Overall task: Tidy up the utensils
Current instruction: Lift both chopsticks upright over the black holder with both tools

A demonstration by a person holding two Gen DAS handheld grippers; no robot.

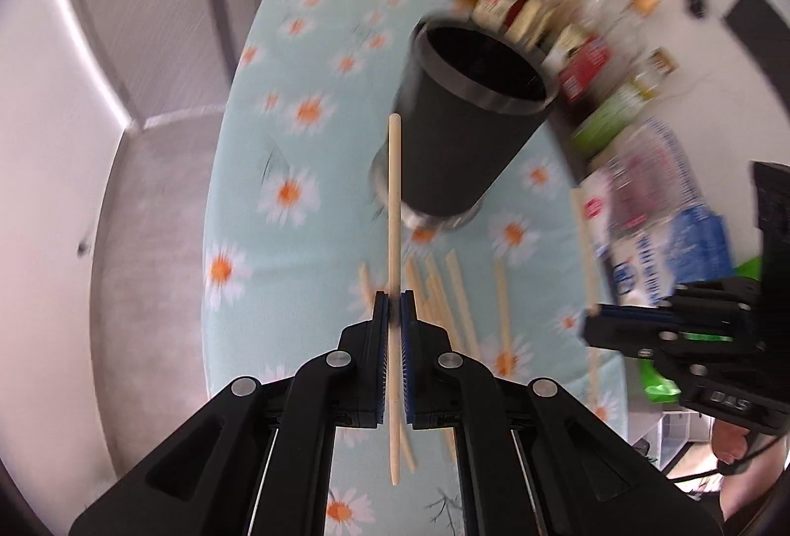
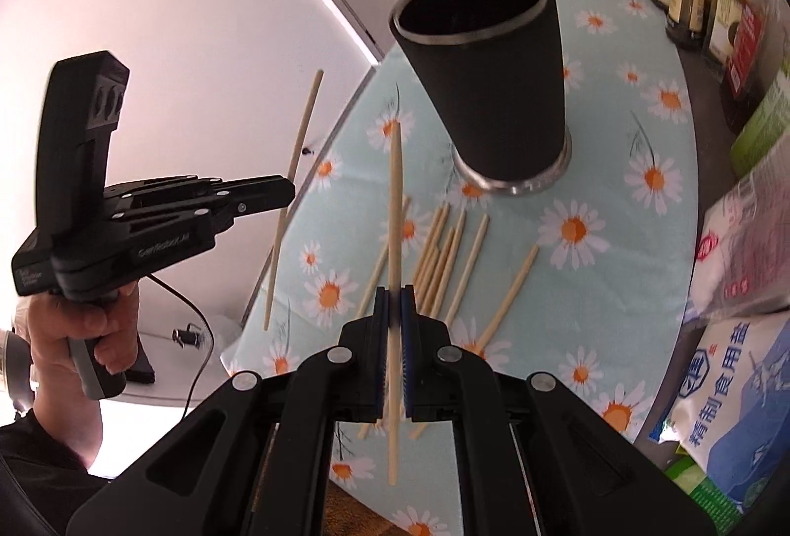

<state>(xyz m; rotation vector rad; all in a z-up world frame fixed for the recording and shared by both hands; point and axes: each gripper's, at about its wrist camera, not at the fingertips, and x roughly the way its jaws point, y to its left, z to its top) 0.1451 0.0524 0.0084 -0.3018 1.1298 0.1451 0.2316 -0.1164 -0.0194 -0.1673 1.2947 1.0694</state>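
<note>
Left tongs (image 1: 394, 306): I have them clamped on one chopstick (image 1: 394, 210), gripped near its middle, thin end pointing up and ahead.
Right tongs (image 2: 393, 304): clamped on a second chopstick (image 2: 393, 210), also mid-length, with a long tail hanging behind the pads.
Holder (image 2: 486, 81): the dark cup with a metal rim stands upright on the bench (image 2: 617, 313), toward its far end, mouth open; I can't see anything inside it.
Loose chopsticks (image 2: 444, 254): a scattered bundle lies on the daisy cloth between me and the holder, near the middle of the bench.
Right-hand edge: bottles and a salt bag (image 2: 730, 392) crowd that side, close to the holder.
Step in hand, as I judge it: carrying both sticks to the holder; most of the job is left.
Doing it well: I'd take one stick at a time, bring its lower tip over the mouth, turn it nearly upright, and part the tongs only once the tip is well inside.
Watch for: a stick pivoting in the grip or knocking the rim and tipping the holder.
</note>
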